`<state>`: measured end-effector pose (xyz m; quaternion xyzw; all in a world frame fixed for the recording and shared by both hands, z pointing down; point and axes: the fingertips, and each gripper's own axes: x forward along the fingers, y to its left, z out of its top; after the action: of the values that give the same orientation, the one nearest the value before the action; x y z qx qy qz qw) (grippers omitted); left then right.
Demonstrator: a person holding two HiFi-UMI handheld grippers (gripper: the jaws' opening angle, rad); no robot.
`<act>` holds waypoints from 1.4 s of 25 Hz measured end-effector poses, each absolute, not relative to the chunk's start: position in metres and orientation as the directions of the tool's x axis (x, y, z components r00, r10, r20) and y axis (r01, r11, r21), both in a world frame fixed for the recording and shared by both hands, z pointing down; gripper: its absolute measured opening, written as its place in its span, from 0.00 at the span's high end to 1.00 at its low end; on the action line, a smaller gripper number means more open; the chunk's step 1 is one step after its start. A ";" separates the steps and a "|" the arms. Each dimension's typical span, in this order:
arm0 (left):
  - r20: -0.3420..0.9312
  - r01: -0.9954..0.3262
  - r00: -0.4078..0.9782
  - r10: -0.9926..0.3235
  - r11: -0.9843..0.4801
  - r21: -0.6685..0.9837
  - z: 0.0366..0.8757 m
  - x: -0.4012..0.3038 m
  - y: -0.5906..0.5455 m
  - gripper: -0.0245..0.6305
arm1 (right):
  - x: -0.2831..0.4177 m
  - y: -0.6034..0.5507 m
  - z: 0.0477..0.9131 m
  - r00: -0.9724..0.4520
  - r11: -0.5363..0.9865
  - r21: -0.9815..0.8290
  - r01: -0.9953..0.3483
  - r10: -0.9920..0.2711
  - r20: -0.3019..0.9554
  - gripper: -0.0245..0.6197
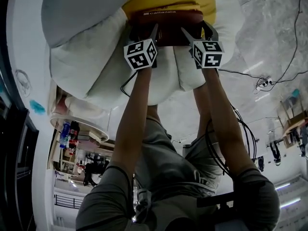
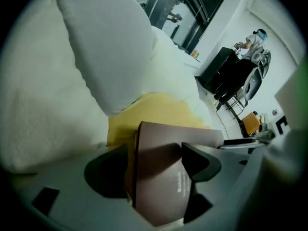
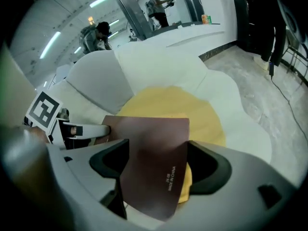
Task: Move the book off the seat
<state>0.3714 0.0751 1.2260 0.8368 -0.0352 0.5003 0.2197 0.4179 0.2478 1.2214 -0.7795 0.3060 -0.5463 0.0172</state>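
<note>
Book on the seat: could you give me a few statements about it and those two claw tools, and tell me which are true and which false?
1. The book lies on a yellow cushion. True.
2. The book's cover is bright blue. False: it is dark reddish brown.
3. The left gripper and the right gripper both have the book between their jaws. True.
4. The right gripper's jaws are shut tight together. False: they stand wide apart, one on either side of the book.
5. The cushion sits on bare dark wood. False: it sits on white padding.
</note>
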 end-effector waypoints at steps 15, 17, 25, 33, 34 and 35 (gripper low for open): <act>0.832 -0.225 0.496 0.247 -0.889 0.398 1.228 0.374 0.088 0.51 | 0.419 0.252 1.226 0.216 -0.832 -0.314 -0.457 -0.446 0.868 0.39; 0.833 -0.211 0.494 0.250 -0.895 0.394 1.224 0.374 0.088 0.51 | 0.418 0.252 1.223 0.209 -0.827 -0.328 -0.457 -0.458 0.864 0.39; 0.792 -0.134 0.566 0.229 -0.922 0.363 1.166 0.381 0.080 0.50 | 0.432 0.241 1.172 0.321 -0.831 -0.276 -0.482 -0.461 0.827 0.39; 0.708 -0.127 0.692 0.140 -0.942 0.310 1.056 0.410 0.057 0.49 | 0.461 0.219 1.065 0.425 -0.814 -0.288 -0.504 -0.524 0.738 0.39; 0.695 -0.124 0.708 0.129 -0.945 0.302 1.038 0.415 0.054 0.49 | 0.466 0.217 1.048 0.439 -0.813 -0.288 -0.505 -0.530 0.725 0.39; 0.681 -0.123 0.723 0.118 -0.948 0.295 1.020 0.419 0.052 0.49 | 0.471 0.214 1.030 0.454 -0.812 -0.286 -0.508 -0.535 0.713 0.39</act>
<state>0.4187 0.0523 1.0200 0.9139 -0.0013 0.3724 0.1619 0.4707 0.2144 1.0302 -0.8526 0.3058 -0.4235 0.0155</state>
